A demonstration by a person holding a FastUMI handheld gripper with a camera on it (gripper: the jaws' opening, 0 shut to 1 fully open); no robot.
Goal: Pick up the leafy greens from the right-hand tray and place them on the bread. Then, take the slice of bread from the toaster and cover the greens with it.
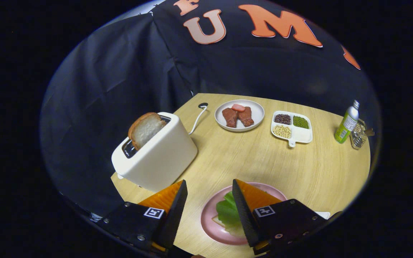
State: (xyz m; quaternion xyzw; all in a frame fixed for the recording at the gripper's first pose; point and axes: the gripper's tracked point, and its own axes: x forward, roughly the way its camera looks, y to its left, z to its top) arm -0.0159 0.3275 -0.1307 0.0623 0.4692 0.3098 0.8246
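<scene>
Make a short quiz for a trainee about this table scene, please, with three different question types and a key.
1. True or false: the leafy greens already lie on the pink plate.
2. Where is the bread slice? A in the toaster; B on the white plate; C in the divided tray.
3. Fill in: the tool has its fingers ____, holding nothing.

Key: 1 true; 2 A; 3 open.

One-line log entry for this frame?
tongs: open, empty | greens: on bread, pink plate | toaster: slice in slot | next: grab slice
</scene>
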